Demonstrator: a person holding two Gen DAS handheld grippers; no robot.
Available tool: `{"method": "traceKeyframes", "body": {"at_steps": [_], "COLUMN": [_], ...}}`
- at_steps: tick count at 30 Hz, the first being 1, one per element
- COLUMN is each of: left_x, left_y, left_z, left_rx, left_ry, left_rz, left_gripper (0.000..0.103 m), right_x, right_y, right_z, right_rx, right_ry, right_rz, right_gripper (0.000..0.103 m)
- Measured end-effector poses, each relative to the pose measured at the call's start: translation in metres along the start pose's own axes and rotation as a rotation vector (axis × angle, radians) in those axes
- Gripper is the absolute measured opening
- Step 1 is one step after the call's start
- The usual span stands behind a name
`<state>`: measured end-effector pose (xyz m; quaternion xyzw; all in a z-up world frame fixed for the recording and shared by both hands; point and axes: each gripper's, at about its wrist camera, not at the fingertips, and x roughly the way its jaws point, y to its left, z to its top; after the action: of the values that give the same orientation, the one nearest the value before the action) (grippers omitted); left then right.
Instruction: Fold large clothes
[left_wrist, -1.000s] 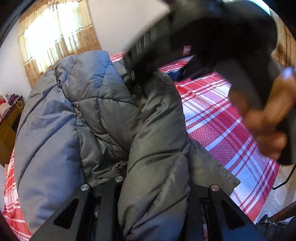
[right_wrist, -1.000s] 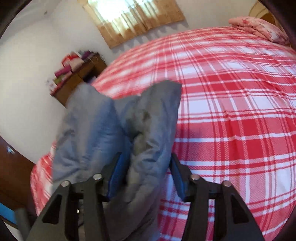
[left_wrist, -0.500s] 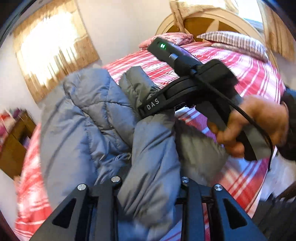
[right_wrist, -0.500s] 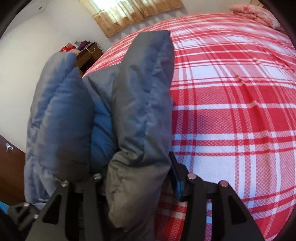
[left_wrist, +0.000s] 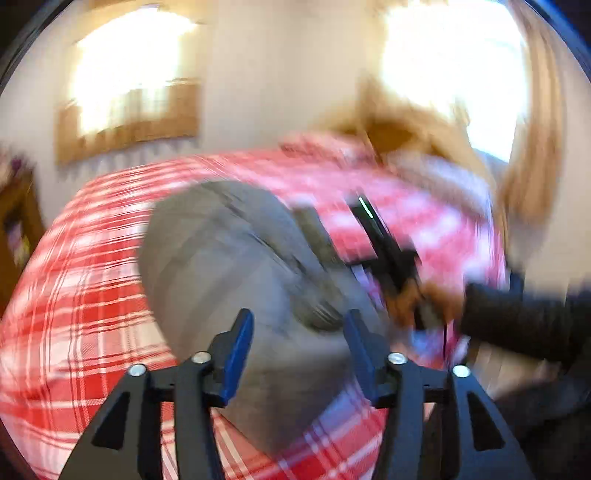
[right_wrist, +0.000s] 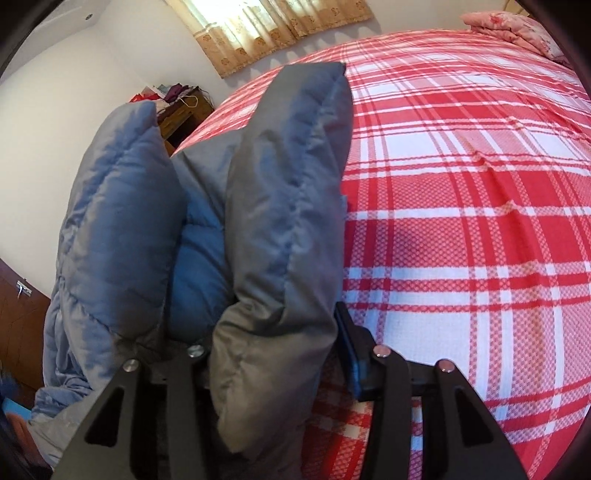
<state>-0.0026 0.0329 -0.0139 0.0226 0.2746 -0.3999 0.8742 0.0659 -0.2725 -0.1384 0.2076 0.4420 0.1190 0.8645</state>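
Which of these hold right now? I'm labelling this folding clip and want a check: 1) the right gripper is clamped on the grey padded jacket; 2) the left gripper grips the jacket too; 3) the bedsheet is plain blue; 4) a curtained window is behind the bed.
1) True: the right gripper has a thick fold of the grey padded jacket squeezed between its jaws.
2) False: the left gripper has just been opening; its blue pads stand apart with nothing between them, the jacket lying beyond on the bed.
3) False: the bedsheet is a red and white check.
4) True: a curtained window sits on the wall behind the bed.
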Motion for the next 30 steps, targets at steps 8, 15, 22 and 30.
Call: {"method": "traceKeyframes", "body": {"at_steps": [8,15,22,30], "left_x": [0.095,0.156,0.184,0.182], "left_y": [0.114,0.082,0.052,0.047], "left_z": [0.016,0.019,0.002,0.000], "left_rx": [-0.364,-0.303,-0.176,-0.130], "left_ry": [0.010,0.063,0.131,0.111], "left_rz": [0.256,0.205,0.253,0.282], "left_gripper": [0.069,0.069,0.070,0.070], "right_x": [0.000,0.006,0.004,-0.071], "right_y": [0.004,0.010,0.005,0.006], "right_z": [0.000,-0.002,-0.008,0.009], "right_rx": [0.000,-0.012,0.027,0.037], "right_ry": [0.001,-0.012,-0.031,-0.143], "right_rz": [-0.012,-0.023,0.039,0.017], "right_gripper": [0.047,0.047,0.045,0.054]}}
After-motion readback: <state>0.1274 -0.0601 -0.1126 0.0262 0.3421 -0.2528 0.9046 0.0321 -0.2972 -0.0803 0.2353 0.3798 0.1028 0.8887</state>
